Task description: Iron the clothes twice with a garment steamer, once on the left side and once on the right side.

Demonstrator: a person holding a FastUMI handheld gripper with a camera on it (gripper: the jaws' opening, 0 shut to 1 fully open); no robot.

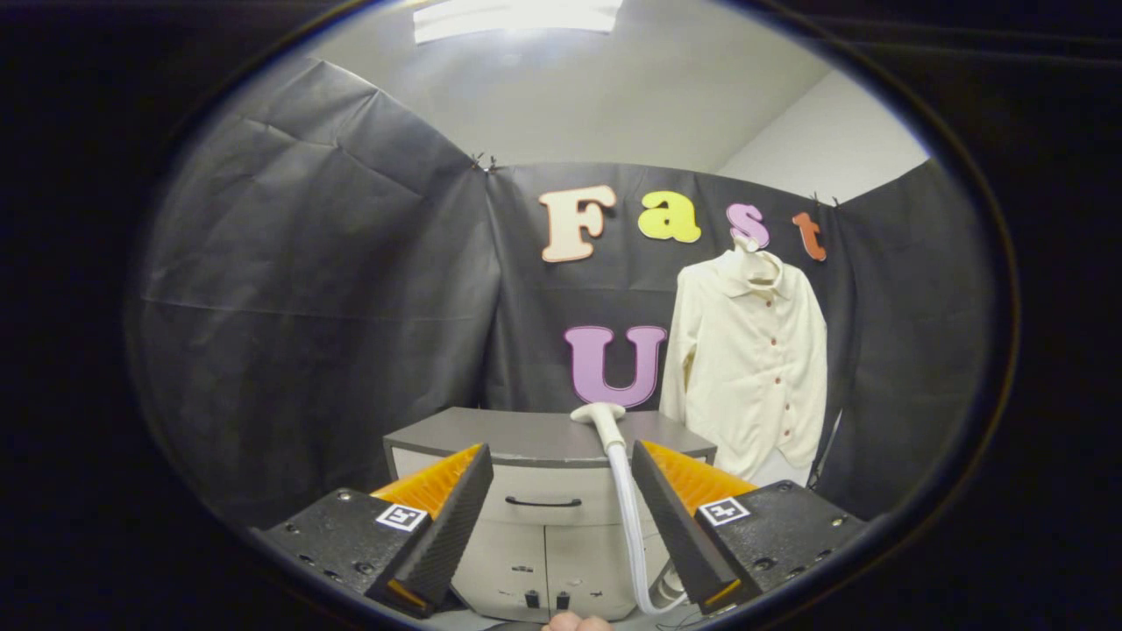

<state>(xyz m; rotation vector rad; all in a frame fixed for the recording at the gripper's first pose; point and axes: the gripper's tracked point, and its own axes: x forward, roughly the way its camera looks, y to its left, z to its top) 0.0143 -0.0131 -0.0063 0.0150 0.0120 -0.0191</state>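
- Garment steamer lying on the tabletop near its right end, head resting flat toward the back wall, handle toward the front edge; probably parked that way so the handle faces an approaching grasp.
- White hose dropping from the handle over the front edge and looping down beside the cabinet front, slack enough, by the look of it, to let the head travel to the clothes.
- Cream shirt hung on a hanger against the black wall, just to the right of the tabletop and behind it, buttoned front facing out; hung upright and open to the room so both left and right sides can be swept from top to hem.
- Cabinet below with a drawer handle and doors, serving merely as a stand.
- Hand-held gripper spread wide, nothing between the fingers, well short of the steamer, which sits beyond the fingers and closer to the right one; aimed at the tabletop.
- Judged stage: very start, steamer not yet picked up, neither side ironed.
- Fingertip of the person just visible beneath the gripper.
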